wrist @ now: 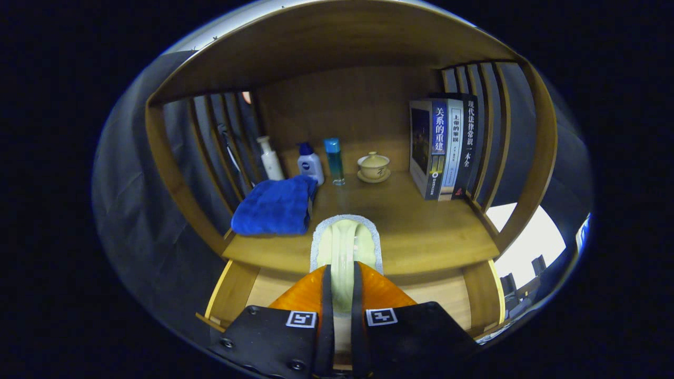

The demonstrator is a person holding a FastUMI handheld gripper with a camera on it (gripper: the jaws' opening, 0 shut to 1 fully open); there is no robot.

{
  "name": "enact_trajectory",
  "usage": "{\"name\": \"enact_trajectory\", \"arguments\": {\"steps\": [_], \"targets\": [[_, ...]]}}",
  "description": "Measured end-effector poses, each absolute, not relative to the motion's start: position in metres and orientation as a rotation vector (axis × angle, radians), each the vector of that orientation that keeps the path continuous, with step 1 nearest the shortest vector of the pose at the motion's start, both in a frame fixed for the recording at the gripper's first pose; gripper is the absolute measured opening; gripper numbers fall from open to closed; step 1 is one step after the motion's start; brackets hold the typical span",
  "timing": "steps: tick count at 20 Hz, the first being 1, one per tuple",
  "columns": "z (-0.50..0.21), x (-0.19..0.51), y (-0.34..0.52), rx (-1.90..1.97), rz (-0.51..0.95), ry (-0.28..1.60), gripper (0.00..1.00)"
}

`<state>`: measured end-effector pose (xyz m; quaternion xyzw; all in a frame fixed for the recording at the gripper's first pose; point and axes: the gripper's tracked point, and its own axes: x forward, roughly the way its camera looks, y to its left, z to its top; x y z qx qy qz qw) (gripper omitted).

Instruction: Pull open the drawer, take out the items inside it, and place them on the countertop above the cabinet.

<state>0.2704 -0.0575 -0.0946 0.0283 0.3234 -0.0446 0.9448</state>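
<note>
My gripper is shut on a pale green sponge with a grey scrubbing edge, pinched on edge between both fingers. The sponge hangs over the front part of the wooden countertop. Below the fingers the pulled-out wooden drawer shows its light bottom board; most of its inside is hidden behind the gripper. A folded blue towel lies on the countertop just left of the sponge.
At the back of the countertop stand a white bottle, a white bottle with a blue cap, a blue-topped clear bottle and a lidded ceramic cup on a saucer. Three books stand at the right. Slatted sides and a shelf above enclose the space.
</note>
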Motion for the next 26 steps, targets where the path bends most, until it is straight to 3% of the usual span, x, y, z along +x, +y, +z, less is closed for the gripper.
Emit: {"name": "enact_trajectory", "arguments": {"steps": [9,15,26], "targets": [[-0.126,0.352,-0.087,0.031,-0.183,0.668,0.21],[-0.159,0.364,-0.089,0.027,-0.202,0.765,0.21],[-0.161,0.377,-0.095,0.016,-0.230,0.737,0.26]]}}
